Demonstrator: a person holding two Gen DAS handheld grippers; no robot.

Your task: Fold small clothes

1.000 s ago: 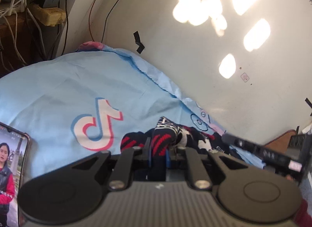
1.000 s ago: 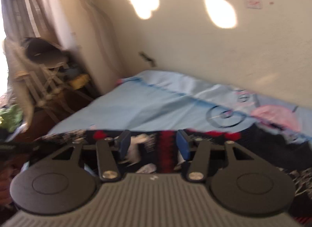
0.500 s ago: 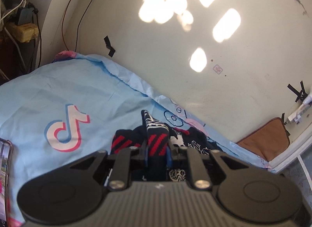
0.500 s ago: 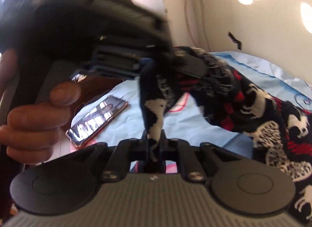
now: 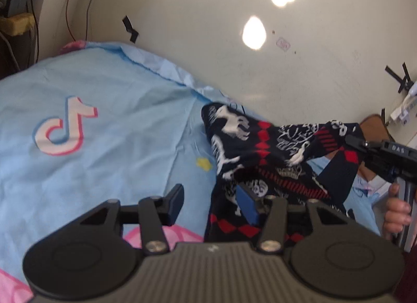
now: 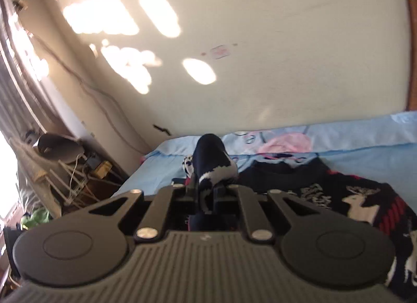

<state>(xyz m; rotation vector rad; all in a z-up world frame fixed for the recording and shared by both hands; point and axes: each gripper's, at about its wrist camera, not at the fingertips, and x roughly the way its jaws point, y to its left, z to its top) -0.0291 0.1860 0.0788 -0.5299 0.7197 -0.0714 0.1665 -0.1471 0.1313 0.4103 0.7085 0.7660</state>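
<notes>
left tool [image 5: 211, 200] agape over blue sheet [image 5: 117, 125], right tool [image 6: 206, 191] clamped on dark patterned garment [image 6: 208, 162]

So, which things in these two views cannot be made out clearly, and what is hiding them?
- Left wrist view: the near part of the dark patterned garment is covered by the left gripper body.
- Left wrist view: the hand holding the right gripper is cut off by the right edge.
- Right wrist view: the fabric pinched between the fingers is blurred, so which part of the garment it is stays unclear.
- Right wrist view: the clutter by the window is blurred and too small to name.
</notes>
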